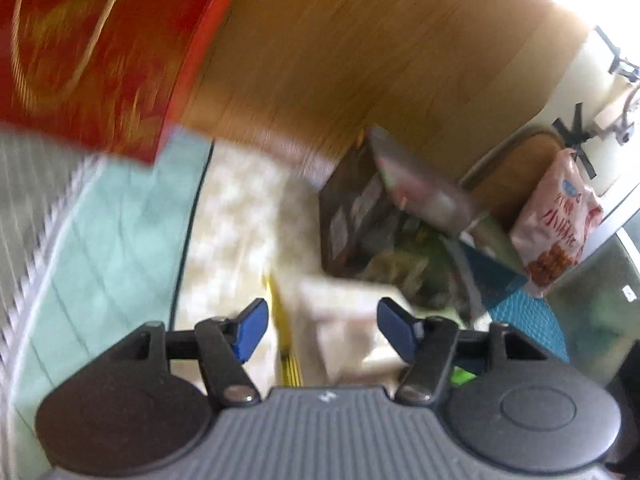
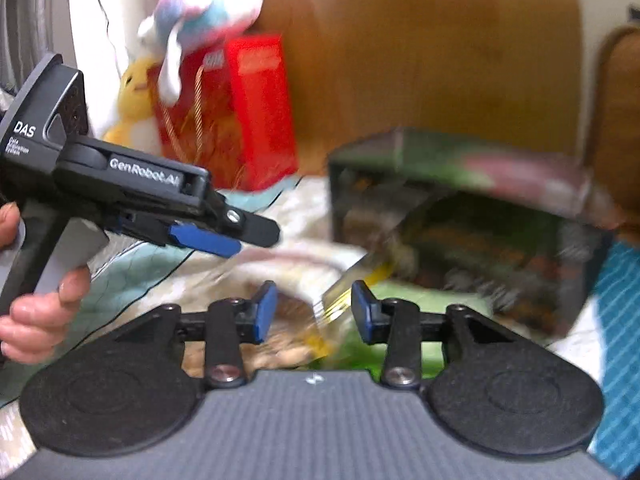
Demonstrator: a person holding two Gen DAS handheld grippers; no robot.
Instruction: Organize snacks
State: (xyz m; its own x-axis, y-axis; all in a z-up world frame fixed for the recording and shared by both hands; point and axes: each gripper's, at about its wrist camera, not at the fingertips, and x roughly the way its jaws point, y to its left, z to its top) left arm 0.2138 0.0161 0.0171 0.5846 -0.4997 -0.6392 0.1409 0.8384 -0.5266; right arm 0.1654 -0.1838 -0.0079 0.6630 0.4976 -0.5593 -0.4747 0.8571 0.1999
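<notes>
Both shots are pretty smeared, so take the details loosely. The snacks are sitting on what looks like a bed with a pale patterned cover (image 1: pixel 240 216), up against a wooden headboard (image 1: pixel 360 60). The dark storage box (image 2: pixel 460 216) is lying tipped with its open side facing us, and it's already looking stuffed with packets, so I'm guessing a good chunk of the sorting is done.

Still loose: a pink snack bag (image 1: pixel 556 224) is leaning upright off to the side of the box near the headboard, and there's a blurry pile of wrappers right in front of the box, including a yellow-edged packet (image 2: pixel 344 300).

The left tongs (image 1: pixel 320 328) are standing about half open over a pale packet (image 1: pixel 344 340); the packet is sitting between the blue pads but I'm not seeing them pressing on it. The right tongs (image 2: pixel 314 316) are standing narrower, and the yellow-edged packet is lying in the gap without being pinched as far as I can tell.

A red gift bag (image 2: pixel 240 112) and some plush toys (image 2: pixel 192 20) are hanging out behind, not part of it I think.
</notes>
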